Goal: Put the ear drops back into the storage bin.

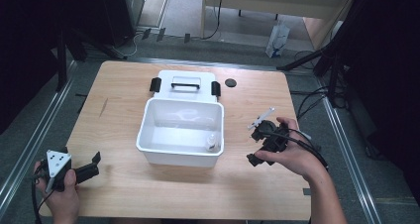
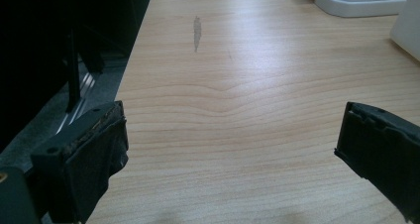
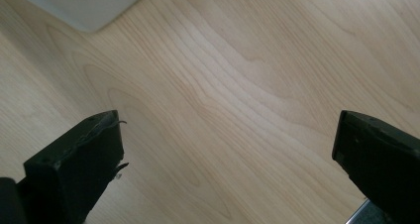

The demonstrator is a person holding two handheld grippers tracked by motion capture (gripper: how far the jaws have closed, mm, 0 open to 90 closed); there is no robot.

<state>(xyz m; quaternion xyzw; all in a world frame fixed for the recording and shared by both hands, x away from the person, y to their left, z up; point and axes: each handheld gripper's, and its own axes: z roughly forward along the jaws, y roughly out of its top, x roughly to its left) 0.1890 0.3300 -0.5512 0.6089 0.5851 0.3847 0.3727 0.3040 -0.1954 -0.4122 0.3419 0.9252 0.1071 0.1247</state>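
High view: a wooden table (image 1: 247, 194) is occupying the middle of the frame, its near edge running along the bottom and grey floor showing past its left, right and far edges. A white open bin (image 1: 181, 135) is sitting at centre; its lid (image 1: 185, 85), with black handle and side clips, is lying flat just behind it, toward the top of the frame. A small clear bottle (image 1: 211, 142) is standing inside the bin at its lower-right corner. A small black disc (image 1: 230, 82) is lying right of the lid. Bare wood is lying open on both sides of the bin and along the bottom of the frame.

The left gripper (image 1: 91, 165) is hovering at lower left, near the table's left edge, jaws spread wide with nothing between them. The right gripper (image 1: 256, 143) is sitting at centre right, well apart from the bin. In the right gripper view its jaws are standing wide apart over bare wood, with the bin's corner at upper left.
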